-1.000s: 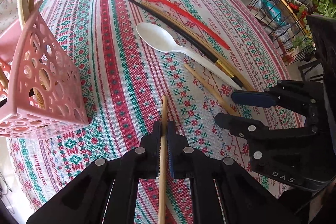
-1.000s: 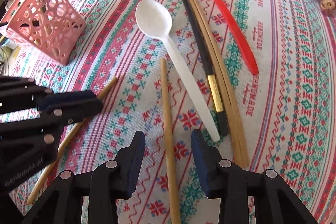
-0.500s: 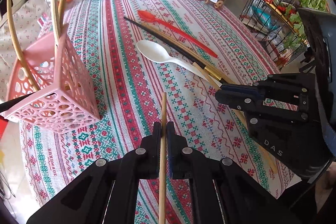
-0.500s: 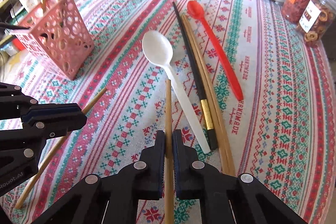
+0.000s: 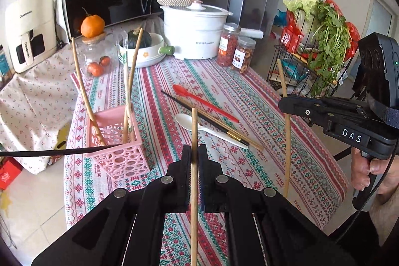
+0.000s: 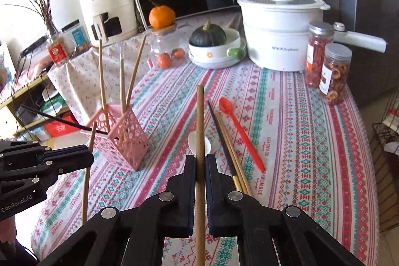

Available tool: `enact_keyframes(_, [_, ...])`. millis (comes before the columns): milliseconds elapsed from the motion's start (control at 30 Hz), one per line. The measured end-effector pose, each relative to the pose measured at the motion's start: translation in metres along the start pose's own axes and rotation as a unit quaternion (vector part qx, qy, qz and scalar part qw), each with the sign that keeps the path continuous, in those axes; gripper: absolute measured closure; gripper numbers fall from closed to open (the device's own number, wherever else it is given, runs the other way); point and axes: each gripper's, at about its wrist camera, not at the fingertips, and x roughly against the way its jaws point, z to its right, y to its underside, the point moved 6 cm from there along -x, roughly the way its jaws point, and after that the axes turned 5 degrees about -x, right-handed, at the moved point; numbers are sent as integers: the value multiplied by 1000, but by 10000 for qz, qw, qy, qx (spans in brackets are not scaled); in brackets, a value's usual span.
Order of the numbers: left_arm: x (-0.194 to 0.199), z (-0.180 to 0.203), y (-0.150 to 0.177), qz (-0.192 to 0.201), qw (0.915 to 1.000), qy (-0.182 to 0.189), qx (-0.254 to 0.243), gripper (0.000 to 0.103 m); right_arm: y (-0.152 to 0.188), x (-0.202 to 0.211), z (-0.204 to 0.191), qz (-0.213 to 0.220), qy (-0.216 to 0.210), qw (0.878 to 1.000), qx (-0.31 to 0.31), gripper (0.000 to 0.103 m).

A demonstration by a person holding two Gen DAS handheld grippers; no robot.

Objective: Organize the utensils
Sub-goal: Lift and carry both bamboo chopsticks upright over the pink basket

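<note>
My table (image 5: 286,116) carries the pink holder (image 6: 124,138) at its left edge, upright (so sticks drop in endwise). Spoons and chopsticks lie mid-table. My left gripper (image 5: 194,153) is clamped on one bamboo chopstick (image 5: 194,131), my right gripper (image 6: 200,161) on another (image 6: 200,116), both clear of the cloth.

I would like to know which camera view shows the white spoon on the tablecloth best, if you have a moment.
The left wrist view: the white spoon lies almost fully visible there, bowl and handle. In the right wrist view only its bowl shows, split by the held bamboo chopstick.
</note>
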Motion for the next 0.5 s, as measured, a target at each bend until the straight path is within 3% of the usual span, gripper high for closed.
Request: enact_keyframes(500, [78,-18,-41,1368,9901,-220,234,98,-43,31,-31,1069,-22,9942,-113,97])
